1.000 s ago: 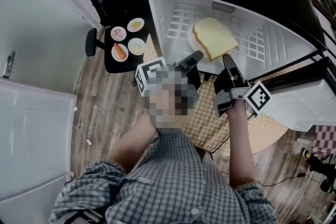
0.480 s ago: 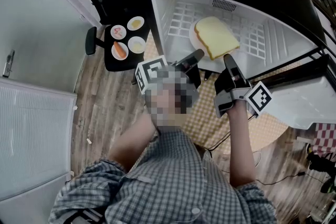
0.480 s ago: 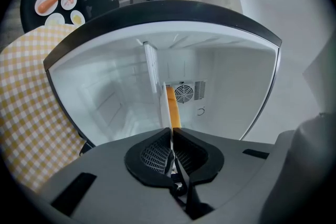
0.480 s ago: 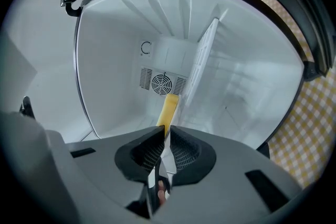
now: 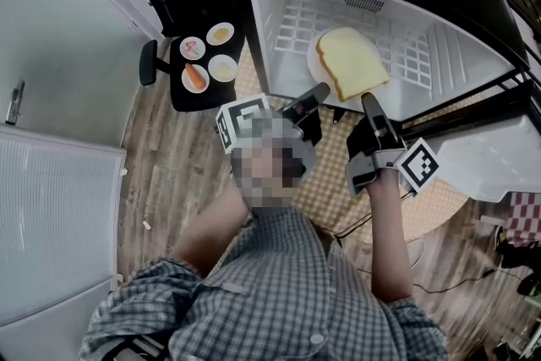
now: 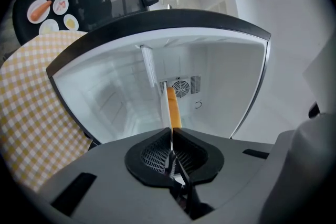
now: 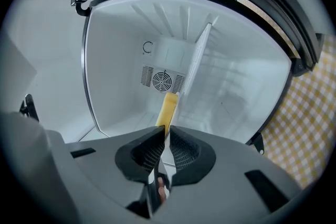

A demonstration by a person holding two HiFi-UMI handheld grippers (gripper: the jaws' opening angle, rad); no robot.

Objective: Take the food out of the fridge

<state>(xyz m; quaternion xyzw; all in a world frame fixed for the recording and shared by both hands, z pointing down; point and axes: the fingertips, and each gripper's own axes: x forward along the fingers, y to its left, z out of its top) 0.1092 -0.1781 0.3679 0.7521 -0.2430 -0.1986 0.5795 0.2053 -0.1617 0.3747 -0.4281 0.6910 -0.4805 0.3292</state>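
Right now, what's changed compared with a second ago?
The left gripper and right gripper, both shut on the plate, have drawn it and its toast slightly outward from the fridge. Nothing was grabbed or released. The fridge stays open; the dishes on the stool haven't moved.

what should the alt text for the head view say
Seen from above, a person holds the left gripper and right gripper on the rim of a white plate carrying a slice of bread, inside an open fridge. Four small dishes of food sit on a black seat to the left.
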